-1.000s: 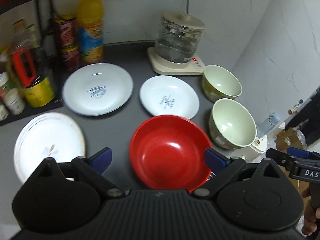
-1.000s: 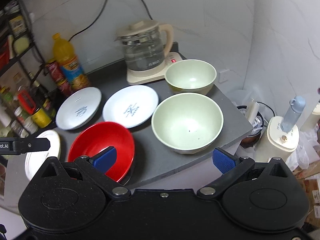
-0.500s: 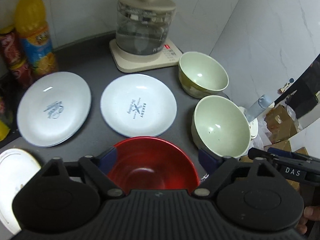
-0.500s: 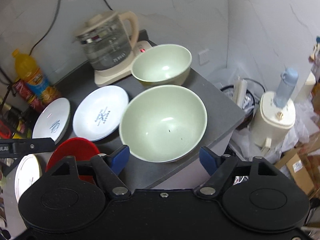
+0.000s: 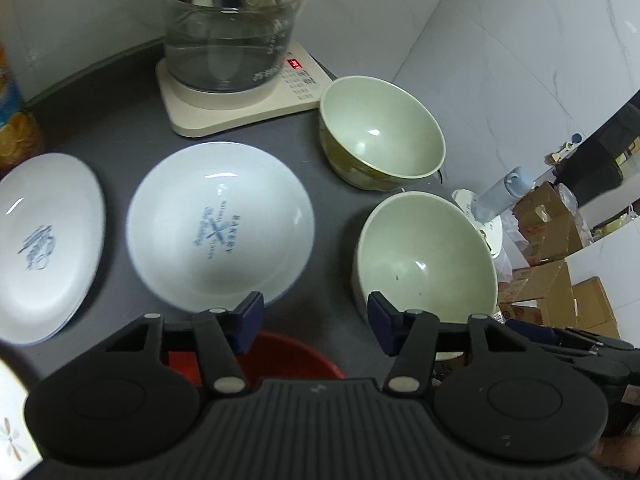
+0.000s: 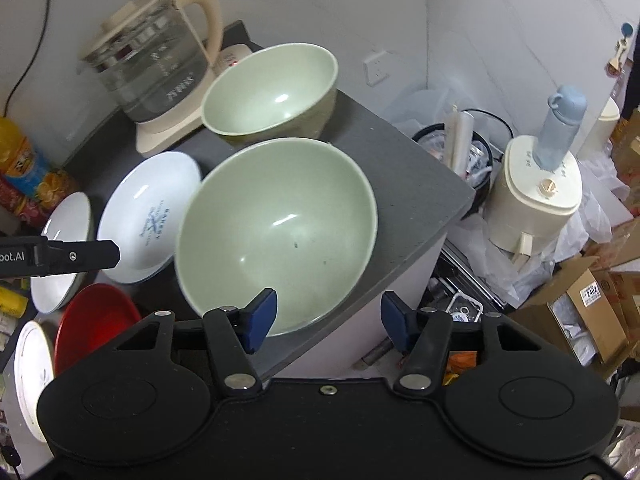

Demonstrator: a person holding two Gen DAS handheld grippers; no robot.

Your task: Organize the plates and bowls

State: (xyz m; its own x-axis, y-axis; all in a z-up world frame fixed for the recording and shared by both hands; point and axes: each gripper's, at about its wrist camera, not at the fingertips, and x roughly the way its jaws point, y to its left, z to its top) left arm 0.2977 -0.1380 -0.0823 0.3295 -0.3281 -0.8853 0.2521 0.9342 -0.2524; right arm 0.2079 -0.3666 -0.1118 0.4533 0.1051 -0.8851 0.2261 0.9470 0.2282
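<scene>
Two pale green bowls stand on the dark counter [image 6: 400,184]: a near one [image 6: 276,236] [image 5: 426,264] and a far one [image 6: 272,88] [image 5: 384,140] by the kettle. My right gripper [image 6: 328,318] is open at the near bowl's front rim, with its left fingertip over the rim and its right one past the counter edge. My left gripper [image 5: 316,320] is open above the red bowl [image 5: 288,356] [image 6: 94,320], between a white printed plate [image 5: 220,228] [image 6: 148,216] and the near green bowl. A second white plate [image 5: 44,240] [image 6: 64,252] lies further left.
A glass kettle [image 5: 232,32] [image 6: 156,64] on its cream base stands at the back. An orange drink bottle [image 6: 20,160] is at the left, and a patterned white plate [image 6: 32,372] at the near left. Beyond the counter edge are a cream appliance [image 6: 536,200] with a blue bottle [image 6: 560,128], and cardboard boxes [image 6: 592,312].
Both grippers have moved forward and right, closer to the green bowls. The red bowl has slid under the left gripper. Both pairs of jaws have narrowed but remain open.
</scene>
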